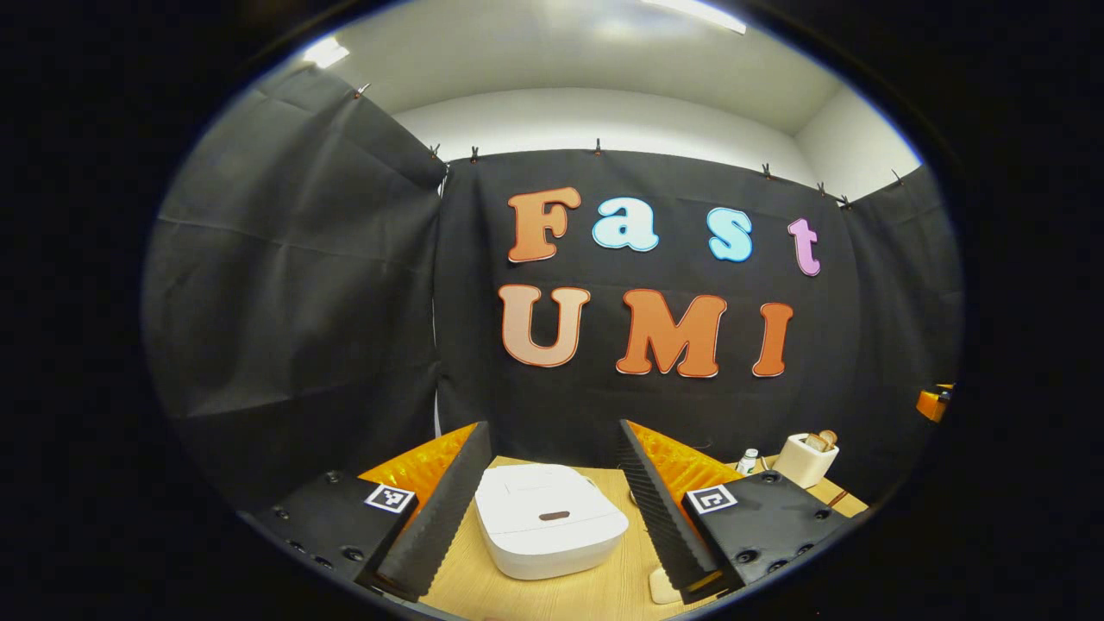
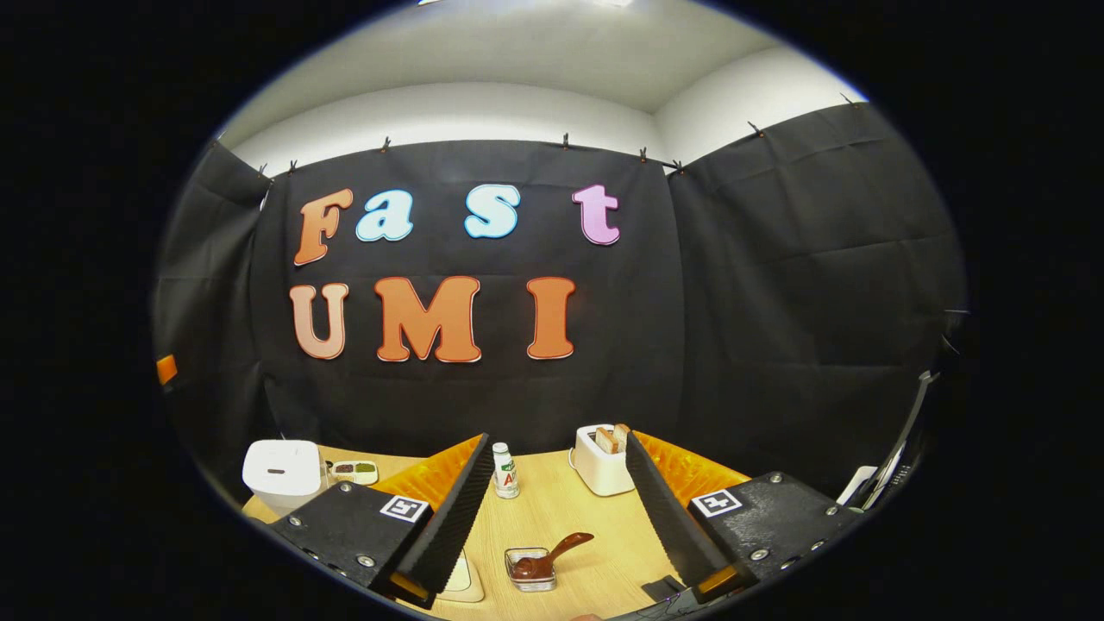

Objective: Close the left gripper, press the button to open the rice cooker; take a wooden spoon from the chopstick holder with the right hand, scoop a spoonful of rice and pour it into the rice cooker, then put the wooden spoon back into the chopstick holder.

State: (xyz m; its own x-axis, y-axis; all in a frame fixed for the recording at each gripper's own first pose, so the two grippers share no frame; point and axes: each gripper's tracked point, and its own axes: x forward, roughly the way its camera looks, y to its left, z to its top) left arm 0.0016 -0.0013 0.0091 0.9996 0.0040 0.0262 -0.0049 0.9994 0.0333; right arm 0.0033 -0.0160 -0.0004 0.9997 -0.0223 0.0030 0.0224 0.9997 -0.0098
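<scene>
The white rice cooker [image 1: 548, 517] sits lid-down on the wooden table [image 1: 595, 595], its brown button [image 1: 554, 515] on top facing me. My left gripper [image 1: 552, 429] hovers over it, open, with the cooker showing between the two black fingers [image 1: 440, 509]. In the right gripper view the cooker [image 2: 280, 470] stands far left. A dark brown wooden spoon [image 2: 569, 544] rests in a small clear holder [image 2: 530, 571] near the table's front. My right gripper [image 2: 556, 438] is open above and behind it, holding nothing.
A white toaster [image 2: 601, 461] with bread slices stands at the back, with a small bottle [image 2: 504, 470] to its left. A shallow dish [image 2: 354, 472] lies beside the cooker. A beige pad [image 2: 461, 580] lies under the right gripper's left finger.
</scene>
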